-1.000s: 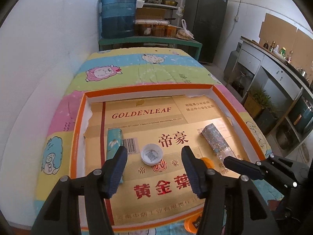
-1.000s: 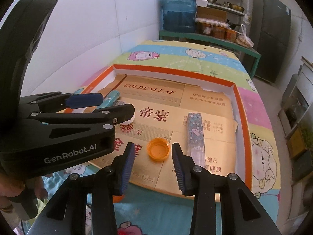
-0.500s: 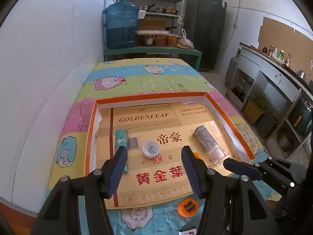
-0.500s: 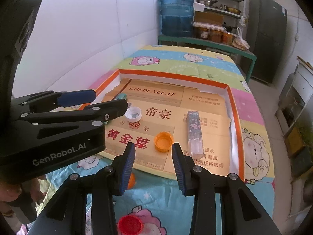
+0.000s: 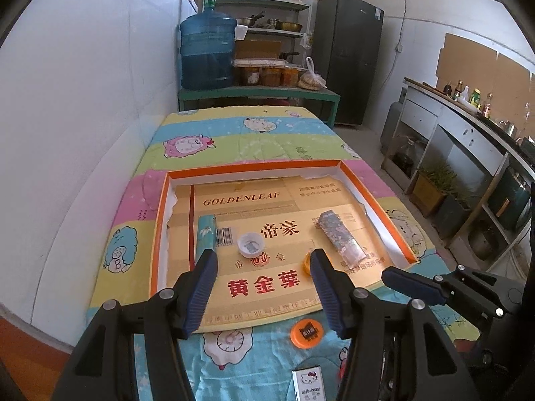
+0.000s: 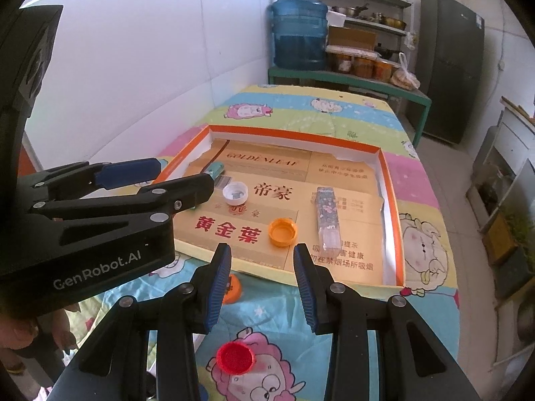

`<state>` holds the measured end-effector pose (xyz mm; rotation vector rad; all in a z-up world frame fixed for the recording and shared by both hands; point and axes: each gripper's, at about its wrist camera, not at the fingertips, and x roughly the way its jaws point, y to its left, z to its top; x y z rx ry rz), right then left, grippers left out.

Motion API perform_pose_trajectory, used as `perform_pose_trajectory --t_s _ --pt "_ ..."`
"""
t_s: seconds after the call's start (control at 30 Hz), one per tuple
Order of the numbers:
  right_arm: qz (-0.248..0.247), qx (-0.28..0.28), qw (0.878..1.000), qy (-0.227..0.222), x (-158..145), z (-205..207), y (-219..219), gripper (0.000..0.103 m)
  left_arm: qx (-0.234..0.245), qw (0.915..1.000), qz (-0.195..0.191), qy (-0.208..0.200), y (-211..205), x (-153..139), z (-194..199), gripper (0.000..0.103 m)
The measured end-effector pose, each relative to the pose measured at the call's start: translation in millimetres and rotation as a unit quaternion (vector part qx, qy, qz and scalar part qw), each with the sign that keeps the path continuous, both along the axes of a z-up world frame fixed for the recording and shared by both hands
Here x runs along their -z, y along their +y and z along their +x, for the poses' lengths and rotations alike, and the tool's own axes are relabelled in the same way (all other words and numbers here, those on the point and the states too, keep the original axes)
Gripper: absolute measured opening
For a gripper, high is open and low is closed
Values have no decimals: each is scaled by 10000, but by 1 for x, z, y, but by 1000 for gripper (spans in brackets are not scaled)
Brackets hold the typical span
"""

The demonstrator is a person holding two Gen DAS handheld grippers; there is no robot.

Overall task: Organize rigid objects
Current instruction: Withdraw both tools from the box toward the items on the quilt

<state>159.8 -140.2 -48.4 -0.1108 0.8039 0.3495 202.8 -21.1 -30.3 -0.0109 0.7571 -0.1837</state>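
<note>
An orange-rimmed shallow box [image 5: 160,234] with a gold cardboard liner lies on a cartoon quilt. Inside it are a teal tube [image 5: 206,234], a white cap [image 5: 250,244], an orange cap [image 6: 283,232] and a long patterned box [image 5: 337,234]. On the quilt in front of the box lie an orange labelled cap [image 5: 307,332], a small white box [image 5: 307,384] and a red cap [image 6: 235,357]. My left gripper [image 5: 262,255] hangs open above the box's near edge. My right gripper [image 6: 262,250] is open too, above the quilt and to the right of the left one. Neither holds anything.
A white wall runs along the left of the bed. Beyond its far end are a blue water jug [image 5: 207,53], a green shelf with jars and a dark fridge [image 5: 347,60]. A counter with bottles [image 5: 468,100] lines the right side.
Both grippers have drawn back and risen from the box. The labelled cap, the red cap and the white box have come into view on the near quilt. The jaws have kept their width.
</note>
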Motion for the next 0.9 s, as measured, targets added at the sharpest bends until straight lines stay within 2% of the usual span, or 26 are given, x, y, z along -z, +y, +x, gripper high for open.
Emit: perform_pose_trajectory --t_s 0.9 --pt "60 52 9998 -164 -24 -63 1 40 -4 9998 -158 -124 9 -17 -61 57"
